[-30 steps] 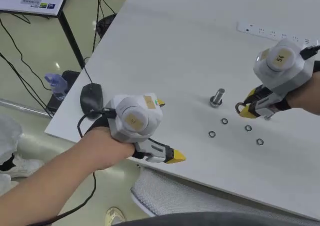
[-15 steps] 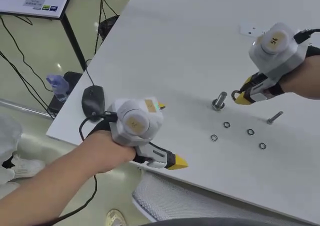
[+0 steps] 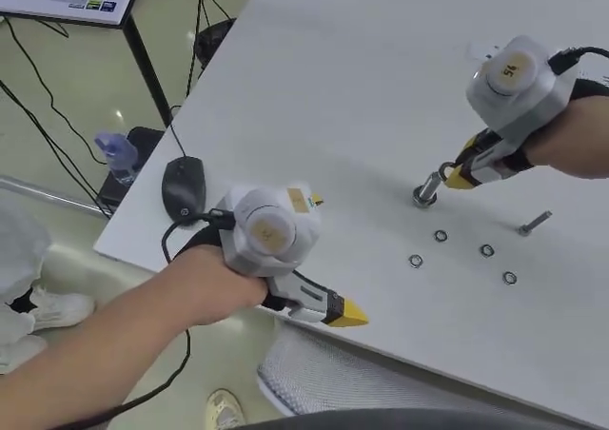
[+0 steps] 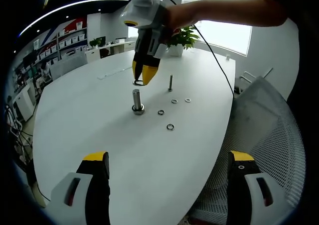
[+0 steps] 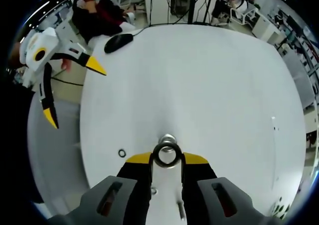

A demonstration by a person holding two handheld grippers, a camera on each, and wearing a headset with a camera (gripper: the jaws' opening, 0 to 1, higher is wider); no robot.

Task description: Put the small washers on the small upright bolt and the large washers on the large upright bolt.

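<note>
Over at the left side of the white table (image 3: 314,87), beside a black mouse (image 3: 179,187), the left gripper (image 4: 168,157) hangs idle near the edge, its jaws wide apart with nothing between them. Moving right, four small washers (image 3: 441,235) lie scattered flat on the tabletop. Just behind them the large bolt (image 3: 425,190) stands on its head, its shank bare. The right gripper (image 3: 457,176) hovers directly over it with its jaws pinched on the rim of a large washer (image 5: 167,155). The washer hangs just above the bolt's tip and is not yet over it. Further right stands the small bolt (image 3: 535,223), also bare.

From where I stand, the risk is in the release. The washer is held only by its edge, so a slight slip in the pinch could tilt it. If its hole is off-centre when the jaws part, it will likely catch on the bolt's tip and skip away across the table. The bolt seems to rest freely on its head, so a downward nudge from the jaw tips might topple it into the small washers close by.

As for holders, no tray or dish keeps anything. The washers lie loose on the bare top, and each bolt, the only place meant to collect them, carries none so far.
</note>
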